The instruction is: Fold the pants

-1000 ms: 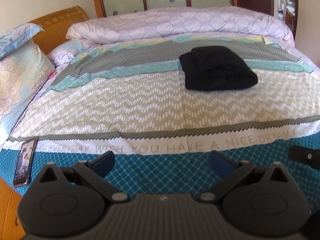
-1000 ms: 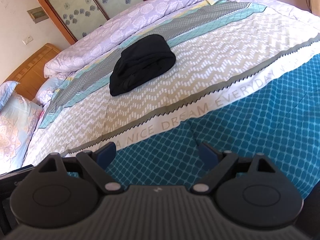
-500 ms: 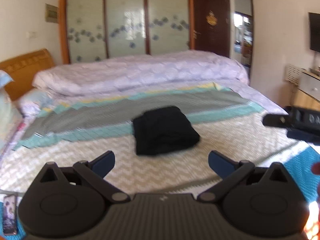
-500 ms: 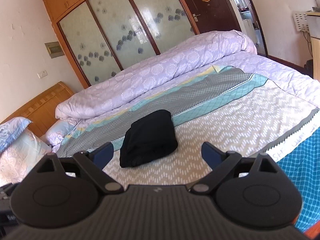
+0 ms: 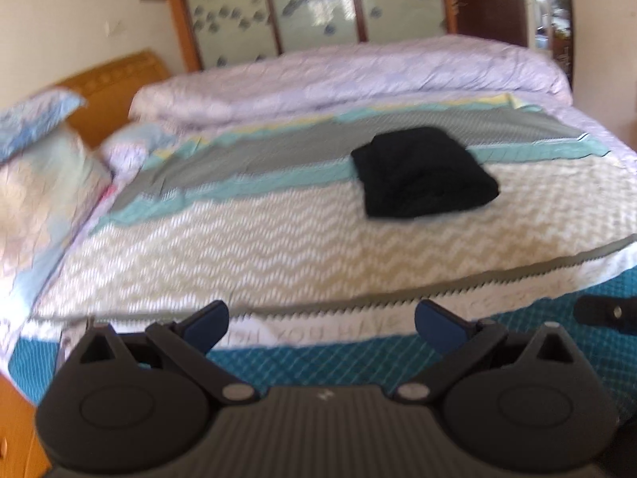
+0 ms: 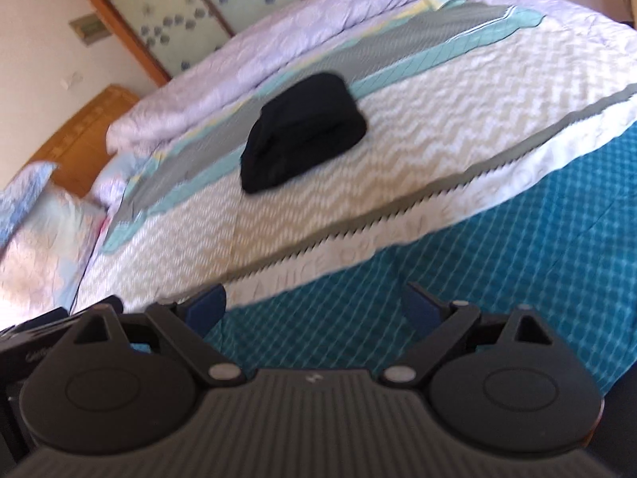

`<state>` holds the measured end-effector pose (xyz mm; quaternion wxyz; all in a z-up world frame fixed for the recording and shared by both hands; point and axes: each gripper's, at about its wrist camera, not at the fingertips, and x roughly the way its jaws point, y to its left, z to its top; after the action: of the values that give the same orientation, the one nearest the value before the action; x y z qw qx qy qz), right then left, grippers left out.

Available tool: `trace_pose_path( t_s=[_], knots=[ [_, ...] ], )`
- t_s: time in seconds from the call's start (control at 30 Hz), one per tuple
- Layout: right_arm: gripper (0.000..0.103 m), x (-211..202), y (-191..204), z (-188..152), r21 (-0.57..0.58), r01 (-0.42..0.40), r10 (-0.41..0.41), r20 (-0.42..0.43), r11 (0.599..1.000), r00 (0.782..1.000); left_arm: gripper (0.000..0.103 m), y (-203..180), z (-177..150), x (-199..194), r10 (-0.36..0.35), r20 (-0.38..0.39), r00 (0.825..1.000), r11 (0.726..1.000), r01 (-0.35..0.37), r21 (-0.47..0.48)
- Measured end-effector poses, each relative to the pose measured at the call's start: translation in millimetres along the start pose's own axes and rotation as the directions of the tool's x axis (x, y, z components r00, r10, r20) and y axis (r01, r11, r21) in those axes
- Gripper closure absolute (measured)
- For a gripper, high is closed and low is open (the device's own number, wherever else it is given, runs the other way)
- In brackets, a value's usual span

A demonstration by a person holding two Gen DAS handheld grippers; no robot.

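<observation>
Nearest, left gripper (image 5: 320, 324) hovering over the teal edge of the bed (image 5: 278, 362), jaws spread wide and gripping nothing. Right gripper (image 6: 316, 304) hanging beside it over the same teal band, jaws likewise at their widest and holding nothing.

Farther in, beyond the lettered strip and the zigzag weave, black pants (image 5: 424, 173) lying as a compact folded bundle well apart from both grippers, resting partly on the pale zigzag and partly on the turquoise stripe. Seen from the right wrist, pants (image 6: 302, 131) sitting rounded and thick, layers stacked.

Judging by the slump of the edges: soft, limp cloth, light, not fragile, likely sagging and opening out when lifted by one point. Best taking hold, probably, at the thick folded edge nearest the grippers, one on each corner, pinching through all layers so nothing slips free.

Farthest, a rolled lilac quilt (image 5: 358, 75) running along the back.
</observation>
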<state>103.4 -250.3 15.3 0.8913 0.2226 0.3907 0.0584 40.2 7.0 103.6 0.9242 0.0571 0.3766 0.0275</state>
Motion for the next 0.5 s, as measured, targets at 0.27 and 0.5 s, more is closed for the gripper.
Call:
trace_pose_path(
  t_s=[0.27,0.5],
  knots=[
    [0.007,2.7,11.0,-7.3,-0.037,-0.012,0.012,-0.027,0.999,1.0,0.0,19.8,-16.8,14.2,-0.015,-0.132,0.991,0.997,0.004,-0.081],
    [0.007,5.8,9.3,-11.0,-0.023,0.001,-0.001,-0.032,1.0,0.999,0.0,18.6,-18.6,13.3,-0.016,-0.15,0.989,0.996,0.003,-0.085]
  ],
)
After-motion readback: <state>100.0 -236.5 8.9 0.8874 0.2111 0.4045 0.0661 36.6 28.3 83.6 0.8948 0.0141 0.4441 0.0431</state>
